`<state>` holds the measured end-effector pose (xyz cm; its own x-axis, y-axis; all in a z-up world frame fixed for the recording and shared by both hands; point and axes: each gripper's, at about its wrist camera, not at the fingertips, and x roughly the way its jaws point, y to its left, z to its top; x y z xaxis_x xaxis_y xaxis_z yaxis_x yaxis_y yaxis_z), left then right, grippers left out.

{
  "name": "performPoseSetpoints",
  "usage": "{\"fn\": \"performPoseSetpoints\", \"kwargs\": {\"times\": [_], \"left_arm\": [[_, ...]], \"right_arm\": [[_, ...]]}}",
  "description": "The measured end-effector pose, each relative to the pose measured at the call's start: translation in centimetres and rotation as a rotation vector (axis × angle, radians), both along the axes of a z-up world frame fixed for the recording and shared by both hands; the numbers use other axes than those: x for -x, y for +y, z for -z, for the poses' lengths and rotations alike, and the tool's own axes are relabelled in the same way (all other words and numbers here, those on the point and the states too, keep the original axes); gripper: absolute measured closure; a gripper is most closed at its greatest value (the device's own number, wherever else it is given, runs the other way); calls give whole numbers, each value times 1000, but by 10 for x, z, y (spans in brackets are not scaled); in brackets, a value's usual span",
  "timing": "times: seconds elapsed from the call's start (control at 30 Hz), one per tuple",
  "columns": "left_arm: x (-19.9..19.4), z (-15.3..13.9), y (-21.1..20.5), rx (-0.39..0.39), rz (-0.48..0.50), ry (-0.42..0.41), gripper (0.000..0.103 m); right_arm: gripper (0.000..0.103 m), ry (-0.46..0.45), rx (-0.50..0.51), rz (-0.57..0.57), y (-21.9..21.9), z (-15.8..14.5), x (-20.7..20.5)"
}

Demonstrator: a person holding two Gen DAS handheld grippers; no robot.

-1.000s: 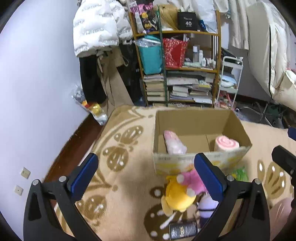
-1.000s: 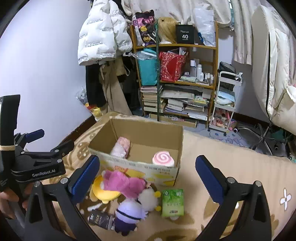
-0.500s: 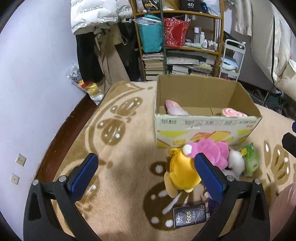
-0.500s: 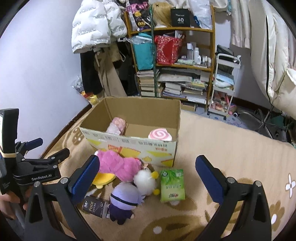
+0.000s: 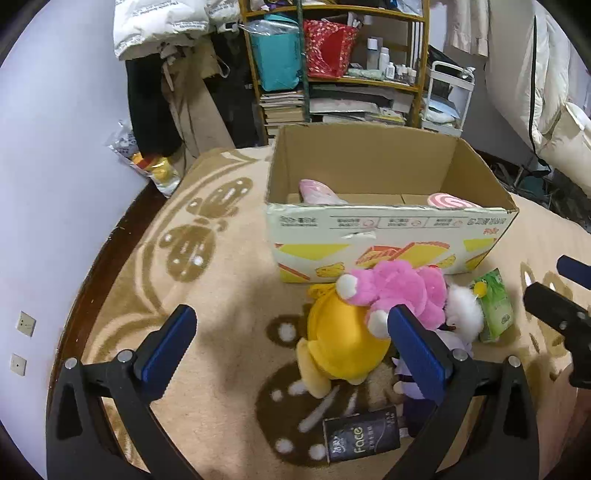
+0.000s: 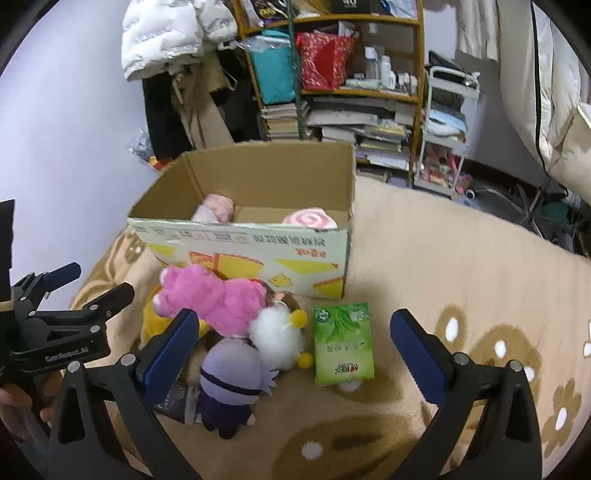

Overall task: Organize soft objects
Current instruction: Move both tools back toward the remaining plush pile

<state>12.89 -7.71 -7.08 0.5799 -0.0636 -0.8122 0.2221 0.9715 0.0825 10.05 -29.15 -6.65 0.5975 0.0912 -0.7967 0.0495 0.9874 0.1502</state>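
Observation:
A cardboard box point(image 5: 388, 229) point(image 6: 243, 251) stands open on the rug and holds a pale pink plush point(image 5: 314, 190) and a pink swirl plush point(image 6: 310, 219). In front of it lie a pink plush point(image 5: 399, 288) point(image 6: 218, 295), a yellow plush point(image 5: 343, 339), a white fluffy plush point(image 6: 277, 338), a purple-haired doll point(image 6: 229, 373), a green tissue pack point(image 6: 341, 343) and a black "Face" pack point(image 5: 360, 441). My left gripper point(image 5: 291, 350) is open, low over the rug beside the yellow plush. My right gripper point(image 6: 290, 354) is open above the doll and white plush.
A beige patterned rug point(image 5: 207, 258) covers the floor. A cluttered shelf point(image 5: 332, 74) with books, a white cart point(image 6: 447, 122) and hanging coats point(image 5: 159, 29) stand behind the box. A white wall point(image 5: 55, 166) is at the left.
Both grippers have moved down and closer to the pile of plush toys in front of the box. Both stay open and empty.

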Motion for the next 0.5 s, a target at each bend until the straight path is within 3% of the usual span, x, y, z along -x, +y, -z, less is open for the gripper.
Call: {"fn": "performPoseSetpoints", "kwargs": {"times": [0.5], "left_arm": [[-16,12,-25,1,78,24,1]], "right_arm": [[0,96,-36,62,-21,35,-22]]}}
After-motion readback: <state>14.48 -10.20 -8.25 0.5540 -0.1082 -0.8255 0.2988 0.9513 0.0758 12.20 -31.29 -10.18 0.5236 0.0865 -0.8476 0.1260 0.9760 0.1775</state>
